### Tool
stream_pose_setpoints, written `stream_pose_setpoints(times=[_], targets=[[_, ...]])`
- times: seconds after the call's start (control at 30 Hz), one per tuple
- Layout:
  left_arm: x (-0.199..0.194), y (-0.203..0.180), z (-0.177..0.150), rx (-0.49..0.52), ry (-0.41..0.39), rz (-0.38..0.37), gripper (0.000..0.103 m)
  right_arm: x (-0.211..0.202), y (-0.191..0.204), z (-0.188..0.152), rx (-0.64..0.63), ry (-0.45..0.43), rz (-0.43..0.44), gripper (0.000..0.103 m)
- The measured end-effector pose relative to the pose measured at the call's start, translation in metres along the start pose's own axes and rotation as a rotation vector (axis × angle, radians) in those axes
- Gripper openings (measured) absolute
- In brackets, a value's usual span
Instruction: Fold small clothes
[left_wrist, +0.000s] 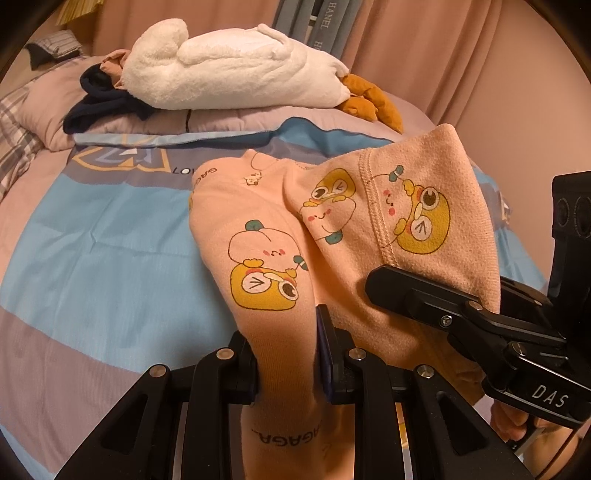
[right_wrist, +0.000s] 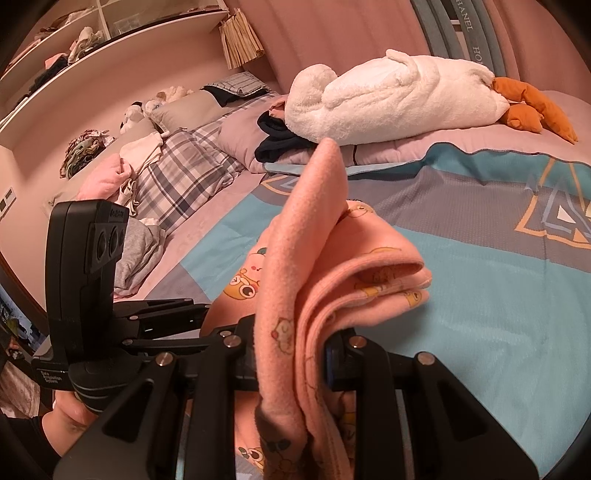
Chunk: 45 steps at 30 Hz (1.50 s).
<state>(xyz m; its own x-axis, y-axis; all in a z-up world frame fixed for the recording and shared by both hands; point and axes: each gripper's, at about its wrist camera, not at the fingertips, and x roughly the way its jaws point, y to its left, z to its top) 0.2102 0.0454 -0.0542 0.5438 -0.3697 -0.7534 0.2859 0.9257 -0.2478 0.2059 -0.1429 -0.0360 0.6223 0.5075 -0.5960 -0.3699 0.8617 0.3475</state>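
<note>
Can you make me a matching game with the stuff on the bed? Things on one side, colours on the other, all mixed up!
Things:
1. Baby garment pinched in the left tool
2. Big fluffy plush toy
3. Plush toy's feet
4. Crumpled clothes beside the plush toy's head

Colours:
A. Orange
B. Dark navy
C. Peach pink with yellow cartoon prints
D. White

Pairs: 1-C, 2-D, 3-A, 4-B
</note>
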Motion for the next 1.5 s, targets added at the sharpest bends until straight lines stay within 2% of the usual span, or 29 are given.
stream_pose_setpoints(times=[0.27, 0.43, 0.73, 0.97, 1.27, 1.5], targets=[[0.000, 0.000, 0.002, 0.003, -0.001, 0.004, 0.023, 0.002, -0.001, 0.002, 0.002, -0.006, 0.005, 0.023], [0.012, 0.007, 0.004, -0.012, 0.035, 0.007, 0.023, 0.011, -0.008, 0.003, 0.030, 0.006, 0.019, 0.023], [0.050, 0.025, -0.009, -0.056, 0.172, 0.041, 0.023, 0.050, -0.047, -0.016, 0.247, 0.130, 0.066, 0.024], [0.051, 0.028, -0.016, -0.055, 0.183, 0.047, 0.023, 0.055, -0.066, -0.029, 0.364, 0.159, 0.095, 0.025], [0.055, 0.024, -0.014, -0.031, 0.191, 0.070, 0.026, 0.059, -0.083, -0.039, 0.391, 0.201, 0.007, 0.026], [0.056, 0.022, -0.015, -0.023, 0.189, 0.080, 0.027, 0.062, -0.088, -0.041, 0.373, 0.201, -0.015, 0.026]])
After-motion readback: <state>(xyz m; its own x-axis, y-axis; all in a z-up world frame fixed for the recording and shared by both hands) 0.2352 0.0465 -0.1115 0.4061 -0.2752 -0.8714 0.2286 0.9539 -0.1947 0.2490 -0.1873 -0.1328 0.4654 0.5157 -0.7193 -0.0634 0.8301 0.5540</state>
